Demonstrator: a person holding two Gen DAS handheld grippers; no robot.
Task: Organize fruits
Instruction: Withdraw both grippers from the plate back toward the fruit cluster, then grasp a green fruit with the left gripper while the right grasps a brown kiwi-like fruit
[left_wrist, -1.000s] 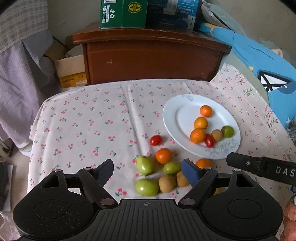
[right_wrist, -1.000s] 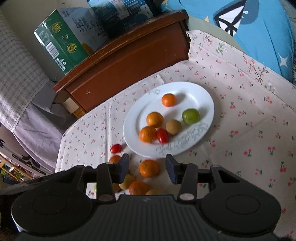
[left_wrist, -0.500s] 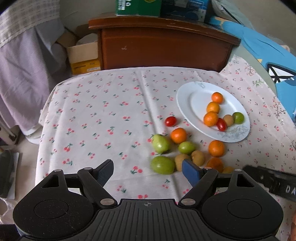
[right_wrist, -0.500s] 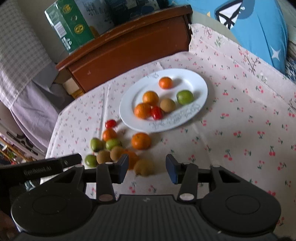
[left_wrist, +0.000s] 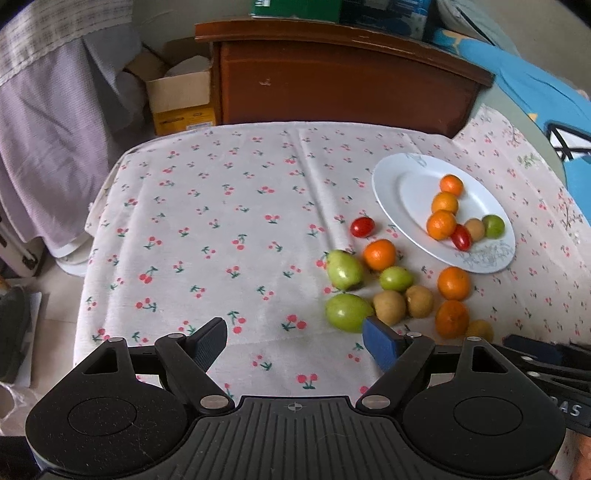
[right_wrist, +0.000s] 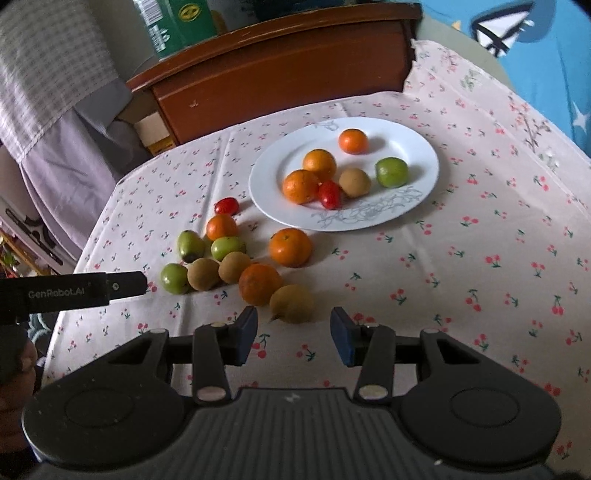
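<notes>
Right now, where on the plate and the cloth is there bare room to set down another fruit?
The plate is bare along its far and right side, beyond the mandarin and green fruit. The cloth is bare left of the loose fruit pile, and right of the plate. It is crowded between the pile and the plate's near rim.

Both grippers have drawn back from the plate (right_wrist: 424, 147); the loose fruit pile (right_wrist: 236, 258) now lies wholly ahead of them.

Six fruits (right_wrist: 320, 163) plated, ten loose (right_wrist: 290, 246) — clustered beside plate (right_wrist: 424, 146)
</notes>
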